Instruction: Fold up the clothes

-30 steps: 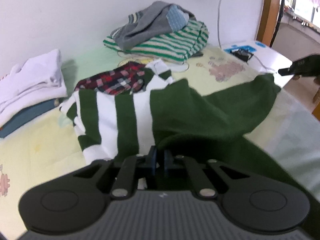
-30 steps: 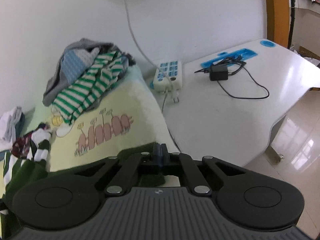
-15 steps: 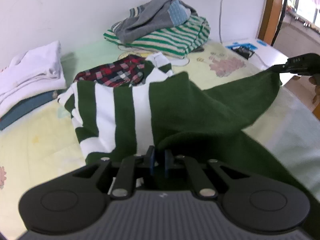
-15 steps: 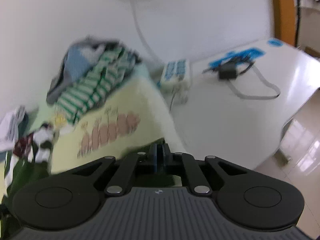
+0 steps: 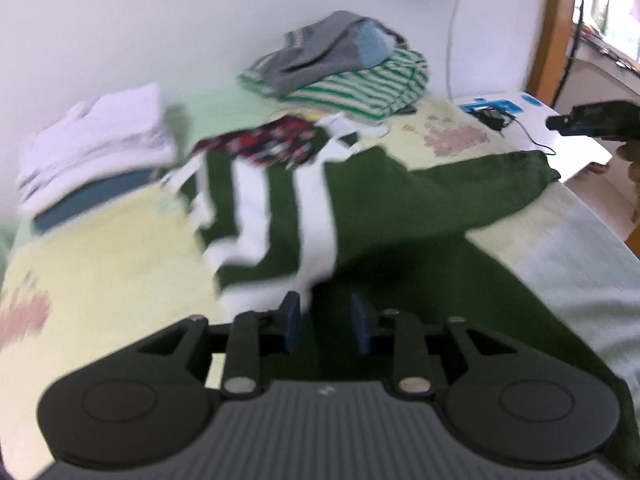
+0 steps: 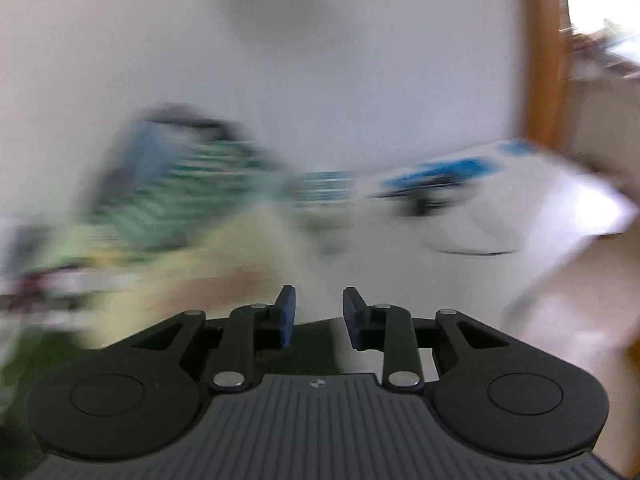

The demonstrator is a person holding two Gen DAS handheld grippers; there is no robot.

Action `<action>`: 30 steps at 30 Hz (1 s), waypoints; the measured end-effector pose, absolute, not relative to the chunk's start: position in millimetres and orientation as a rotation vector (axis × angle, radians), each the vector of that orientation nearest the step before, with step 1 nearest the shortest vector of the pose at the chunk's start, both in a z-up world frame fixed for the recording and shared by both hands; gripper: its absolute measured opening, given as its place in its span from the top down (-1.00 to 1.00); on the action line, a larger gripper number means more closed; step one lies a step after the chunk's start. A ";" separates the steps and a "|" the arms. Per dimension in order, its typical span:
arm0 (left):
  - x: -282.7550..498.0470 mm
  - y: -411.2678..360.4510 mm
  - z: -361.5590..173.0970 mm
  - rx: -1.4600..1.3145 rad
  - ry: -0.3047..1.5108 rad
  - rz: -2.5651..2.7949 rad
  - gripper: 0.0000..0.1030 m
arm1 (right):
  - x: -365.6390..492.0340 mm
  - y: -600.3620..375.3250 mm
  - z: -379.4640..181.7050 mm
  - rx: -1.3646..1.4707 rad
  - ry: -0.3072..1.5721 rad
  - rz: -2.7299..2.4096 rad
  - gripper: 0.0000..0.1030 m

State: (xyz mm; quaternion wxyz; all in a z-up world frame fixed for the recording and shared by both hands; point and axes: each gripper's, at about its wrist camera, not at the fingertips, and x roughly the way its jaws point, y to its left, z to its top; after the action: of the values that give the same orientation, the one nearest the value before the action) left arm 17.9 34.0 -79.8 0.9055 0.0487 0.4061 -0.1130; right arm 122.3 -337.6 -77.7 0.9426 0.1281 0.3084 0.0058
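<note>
Your left gripper point(image 5: 325, 322) and right gripper point(image 6: 316, 317) are both opening, pads clear of the green sweater point(image 5: 400, 216) at frame centre, releasing the fold.

A bed point(image 5: 112, 264) covered in a pale yellow and green sheet with pinkish printed patches is carrying the clothes. A green and white striped garment point(image 5: 360, 216) is lying spread across its middle, with a red checked piece point(image 5: 272, 142) resting at its far edge. A white folded stack point(image 5: 96, 140) is sitting on a blue folded piece point(image 5: 92, 204) at the left. A heap of grey and green-striped clothes point(image 5: 348, 68) is lying by the wall. A white table point(image 5: 576, 152) is standing beside the bed, carrying a black adapter and cable point(image 5: 496, 118).
</note>
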 end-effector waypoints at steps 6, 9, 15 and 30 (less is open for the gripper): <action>-65.9 44.6 -91.6 0.058 0.958 -0.097 0.44 | 104.5 -253.4 -85.2 0.297 0.782 0.456 0.42; -106.2 46.6 -99.9 0.009 1.011 -0.021 0.43 | 102.4 -216.4 -95.3 0.319 0.841 0.579 0.42; -169.8 46.5 -110.1 -0.088 1.043 0.073 0.28 | 107.9 -162.3 -106.7 0.315 0.930 0.676 0.42; -193.1 70.0 -113.8 -0.264 0.992 -0.090 0.22 | 143.9 -121.2 -125.1 0.432 0.986 0.510 0.32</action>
State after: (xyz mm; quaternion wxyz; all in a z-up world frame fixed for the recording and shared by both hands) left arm -193.1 70.0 -113.8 0.8701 -0.1264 0.4745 -0.0428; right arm 143.9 -121.2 -125.1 0.8279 0.2033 0.4642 0.2402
